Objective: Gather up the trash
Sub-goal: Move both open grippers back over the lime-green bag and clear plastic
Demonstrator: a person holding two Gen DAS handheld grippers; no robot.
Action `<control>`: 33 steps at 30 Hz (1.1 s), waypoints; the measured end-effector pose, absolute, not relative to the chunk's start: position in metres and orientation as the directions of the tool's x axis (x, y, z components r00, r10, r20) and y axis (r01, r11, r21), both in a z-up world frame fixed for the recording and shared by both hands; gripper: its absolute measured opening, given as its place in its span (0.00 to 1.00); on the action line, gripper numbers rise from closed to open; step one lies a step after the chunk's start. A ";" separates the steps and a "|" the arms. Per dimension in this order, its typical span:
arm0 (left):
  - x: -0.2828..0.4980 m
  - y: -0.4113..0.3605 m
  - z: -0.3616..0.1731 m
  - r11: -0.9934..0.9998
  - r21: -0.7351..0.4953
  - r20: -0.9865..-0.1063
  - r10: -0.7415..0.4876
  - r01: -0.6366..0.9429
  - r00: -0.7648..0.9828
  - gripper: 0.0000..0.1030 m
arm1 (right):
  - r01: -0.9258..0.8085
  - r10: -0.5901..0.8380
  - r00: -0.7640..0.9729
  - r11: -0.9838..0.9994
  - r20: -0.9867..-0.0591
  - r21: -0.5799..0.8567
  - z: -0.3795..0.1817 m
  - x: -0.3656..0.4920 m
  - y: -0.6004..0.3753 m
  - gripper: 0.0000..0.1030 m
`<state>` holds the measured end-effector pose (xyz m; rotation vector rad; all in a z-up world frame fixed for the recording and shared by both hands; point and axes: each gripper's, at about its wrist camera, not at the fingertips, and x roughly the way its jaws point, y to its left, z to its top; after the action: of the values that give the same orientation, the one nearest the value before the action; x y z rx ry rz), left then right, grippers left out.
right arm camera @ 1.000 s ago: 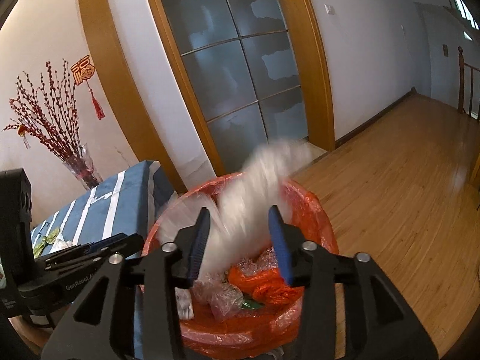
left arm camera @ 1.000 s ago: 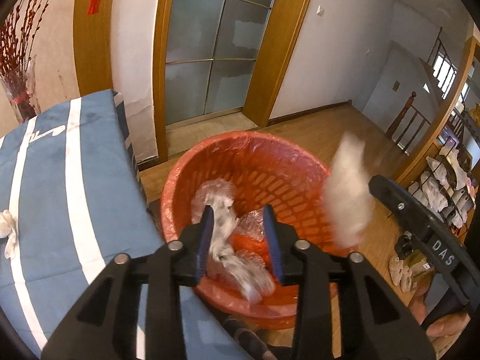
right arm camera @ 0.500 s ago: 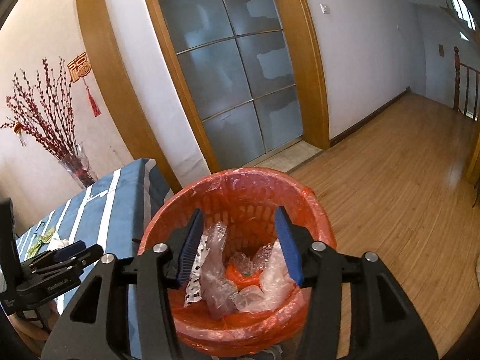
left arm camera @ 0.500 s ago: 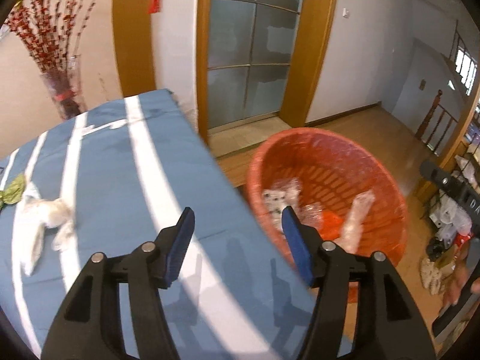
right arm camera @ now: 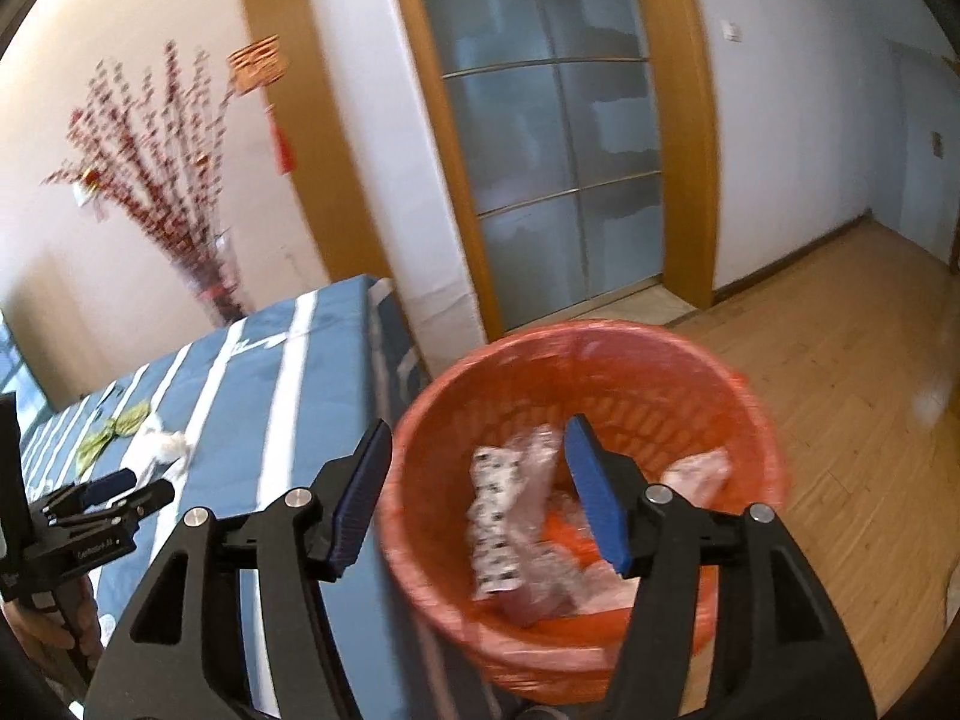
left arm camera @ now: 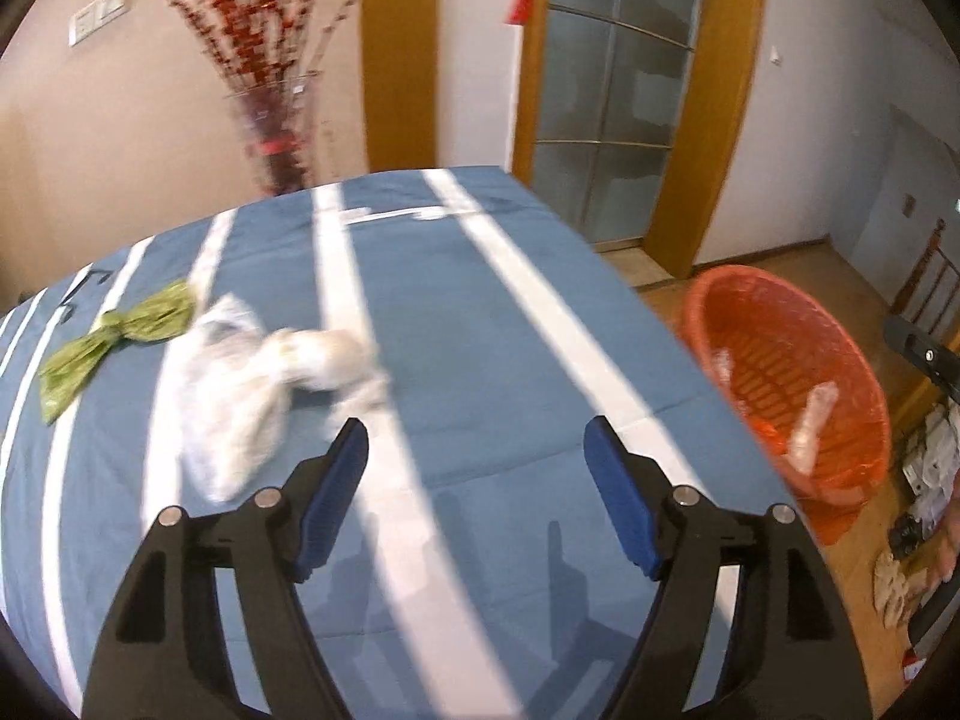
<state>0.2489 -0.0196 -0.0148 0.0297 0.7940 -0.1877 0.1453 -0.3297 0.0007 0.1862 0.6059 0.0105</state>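
Note:
My left gripper (left arm camera: pixel 477 438) is open and empty above the blue striped tablecloth (left arm camera: pixel 456 312). A crumpled white plastic wrapper (left arm camera: pixel 252 396) lies on the cloth just ahead and left of it, with a green wrapper (left arm camera: pixel 114 342) further left. The orange basket (left arm camera: pixel 786 384) stands on the floor at the table's right edge. My right gripper (right arm camera: pixel 477 441) is open and empty above the basket (right arm camera: pixel 588 630), which holds several plastic wrappers (right arm camera: pixel 510 516). The left gripper (right arm camera: pixel 108 495) also shows over the table in the right wrist view, with the white wrapper (right arm camera: pixel 168 447) beyond it.
A glass vase of red branches (left arm camera: pixel 276 138) stands behind the table's far edge. A glass door with wooden frame (right arm camera: pixel 558 138) is behind the basket. Wooden floor (right arm camera: pixel 840 372) extends right. Clutter lies on the floor at the far right (left arm camera: pixel 924 480).
Both grippers let go of white wrappers over the basket and opened wider. My left gripper swung left from the basket to over the table. My right gripper stayed above the basket.

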 end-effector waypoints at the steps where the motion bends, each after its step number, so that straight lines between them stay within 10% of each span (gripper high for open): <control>1: 0.248 -0.009 -0.015 0.985 -0.046 -0.711 -0.148 0.164 0.687 0.72 | 0.036 0.067 0.820 0.985 -0.568 0.167 0.001 0.147 -0.322 0.62; 28: 0.263 0.220 -0.024 0.974 -0.059 -0.690 0.117 -0.217 0.714 0.76 | -0.319 0.373 0.602 0.923 -0.706 0.216 -0.050 0.255 -0.069 0.50; 33: 0.287 0.239 -0.025 0.971 -0.065 -0.694 0.122 -0.230 0.710 0.76 | -0.329 0.330 0.563 0.931 -0.758 0.161 -0.067 0.264 -0.056 0.28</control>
<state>0.2867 0.2395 -0.0251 -0.1508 0.7578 0.1963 0.2641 -0.0556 -0.0670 0.0012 0.8923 0.3874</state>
